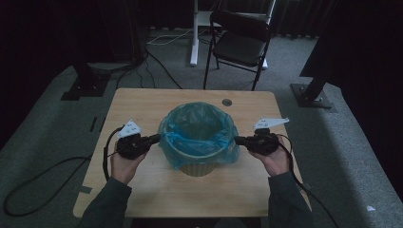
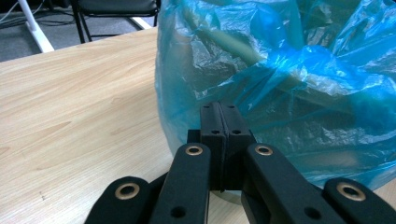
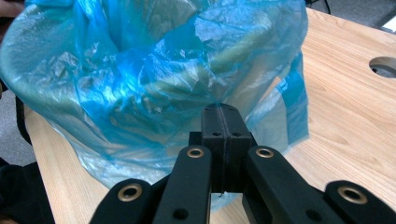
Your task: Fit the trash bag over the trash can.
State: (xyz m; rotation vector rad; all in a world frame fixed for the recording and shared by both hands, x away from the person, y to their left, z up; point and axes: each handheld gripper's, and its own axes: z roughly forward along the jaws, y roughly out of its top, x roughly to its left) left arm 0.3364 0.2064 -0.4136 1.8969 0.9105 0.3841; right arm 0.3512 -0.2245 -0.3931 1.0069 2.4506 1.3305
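**Both tools pinch the blue liner at the bin's rim**

From the high view, we see a small round waste bin [image 1: 198, 164] standing on the wooden desk [image 1: 142, 102], lined with a translucent blue bin bag [image 1: 197, 130] whose top is folded out over the rim. The left tool [image 1: 156, 138] meets the bag on the bin's left side and the right tool [image 1: 239, 140] meets it on the bin's right side, each held in one hand of the person and pointing inward at rim height. We judge this opposed hold is meant to keep the film under control on both sides at once, either to seat it on the rim or to lift it off. Beyond the bin, past the desk's far edge, a black folding chair [image 1: 240, 40] stands on the carpet.

In the left gripper view, the left tool [image 2: 219, 109] has its jaws pressed together, tips against the bag's [image 2: 280, 74] draped skirt; the film looks caught between them, though the pinch itself is hard to make out.

In the right gripper view, the right tool [image 3: 220, 109] is likewise closed tight, and a crease of the bag [image 3: 154, 84] runs straight into the seam between its jaws, so we read it as holding the film. A cable hole [image 3: 385, 65] lies in the desk beyond the bin.
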